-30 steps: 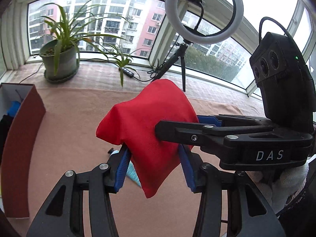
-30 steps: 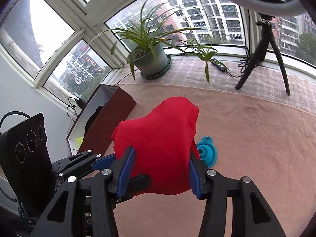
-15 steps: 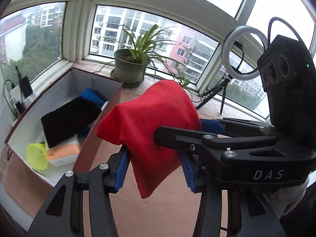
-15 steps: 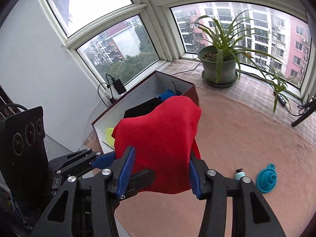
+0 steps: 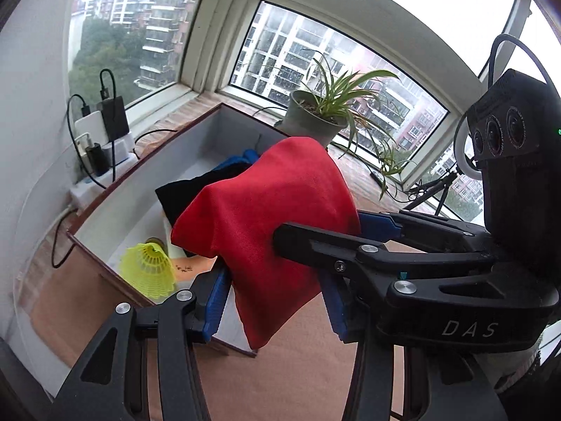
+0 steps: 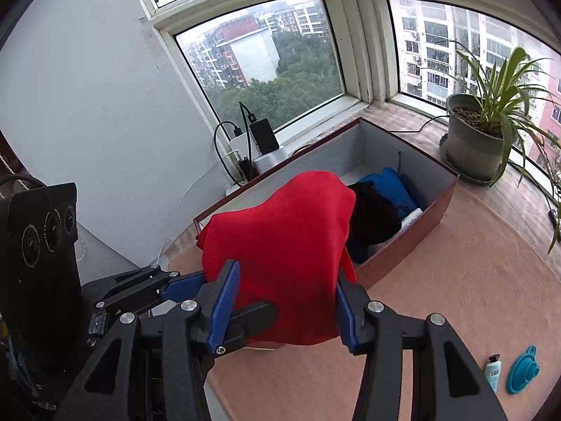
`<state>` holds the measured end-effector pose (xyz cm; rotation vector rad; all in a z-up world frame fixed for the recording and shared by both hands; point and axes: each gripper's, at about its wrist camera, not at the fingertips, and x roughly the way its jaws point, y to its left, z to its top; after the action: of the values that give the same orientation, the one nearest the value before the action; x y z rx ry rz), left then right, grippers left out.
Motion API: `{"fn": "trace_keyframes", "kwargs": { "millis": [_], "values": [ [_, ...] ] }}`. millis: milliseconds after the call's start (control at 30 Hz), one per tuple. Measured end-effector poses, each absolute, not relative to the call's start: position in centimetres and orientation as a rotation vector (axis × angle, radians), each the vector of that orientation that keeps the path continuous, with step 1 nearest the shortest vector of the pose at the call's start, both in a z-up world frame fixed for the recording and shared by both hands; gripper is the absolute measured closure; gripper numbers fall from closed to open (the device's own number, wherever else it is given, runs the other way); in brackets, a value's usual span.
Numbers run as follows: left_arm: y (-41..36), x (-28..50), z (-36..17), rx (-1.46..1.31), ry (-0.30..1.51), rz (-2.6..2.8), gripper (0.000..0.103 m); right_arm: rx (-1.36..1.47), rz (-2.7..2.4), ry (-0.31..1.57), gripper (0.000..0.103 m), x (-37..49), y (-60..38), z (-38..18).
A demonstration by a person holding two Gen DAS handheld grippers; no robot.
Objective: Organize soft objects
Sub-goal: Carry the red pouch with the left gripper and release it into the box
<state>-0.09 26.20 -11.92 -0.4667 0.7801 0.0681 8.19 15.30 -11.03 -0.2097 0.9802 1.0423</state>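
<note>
A red cloth bundle (image 5: 266,217) (image 6: 280,238) hangs in the air, gripped from two sides. My left gripper (image 5: 275,298) is shut on its lower part, blue pads pressing both flanks. My right gripper (image 6: 284,308) is shut on it too, crossing in from the right in the left wrist view. Just behind and below the cloth stands a brown box with white inner walls (image 5: 224,129) (image 6: 413,242). In it lie a black cloth (image 5: 189,189) (image 6: 371,217), a blue cloth (image 6: 389,186) and a yellow shuttlecock (image 5: 149,270).
A potted plant (image 5: 312,122) (image 6: 477,147) stands on the window sill beyond the box. Chargers with cables (image 5: 105,129) (image 6: 259,137) sit at the sill's corner. A teal funnel (image 6: 522,373) and a small bottle (image 6: 492,372) lie on the pink mat at right.
Both grippers have swung left together with the red cloth held between them. The box, at the frame's edge a second ago, now lies right behind the cloth.
</note>
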Motion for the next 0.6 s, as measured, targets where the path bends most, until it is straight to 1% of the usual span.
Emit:
{"fn": "trace_keyframes", "kwargs": {
  "millis": [367,433,467,500,567,600],
  "values": [
    [29.6,1.2,-13.8,-0.476,0.820,0.126,0.056,-0.245,1.012,1.023,0.056,10.5,18.6,-13.3],
    [30.0,1.2,-14.0,-0.472,0.826,0.138,0.051,-0.251,0.997,1.021,0.056,10.9,18.8,-13.4],
    [30.1,1.1,-14.0,-0.474,0.828,0.140,0.045,-0.251,0.989,1.017,0.054,11.0,18.8,-13.3],
    [30.2,1.1,-14.0,-0.474,0.827,0.143,0.039,-0.250,0.977,1.010,0.050,11.2,18.8,-13.1],
    [30.4,0.8,-13.8,-0.468,0.819,0.156,0.036,-0.241,0.959,0.992,0.043,11.5,18.7,-12.9],
    [30.5,0.8,-13.8,-0.465,0.817,0.155,0.036,-0.236,0.957,0.988,0.043,11.6,18.6,-12.7]
  ]
}}
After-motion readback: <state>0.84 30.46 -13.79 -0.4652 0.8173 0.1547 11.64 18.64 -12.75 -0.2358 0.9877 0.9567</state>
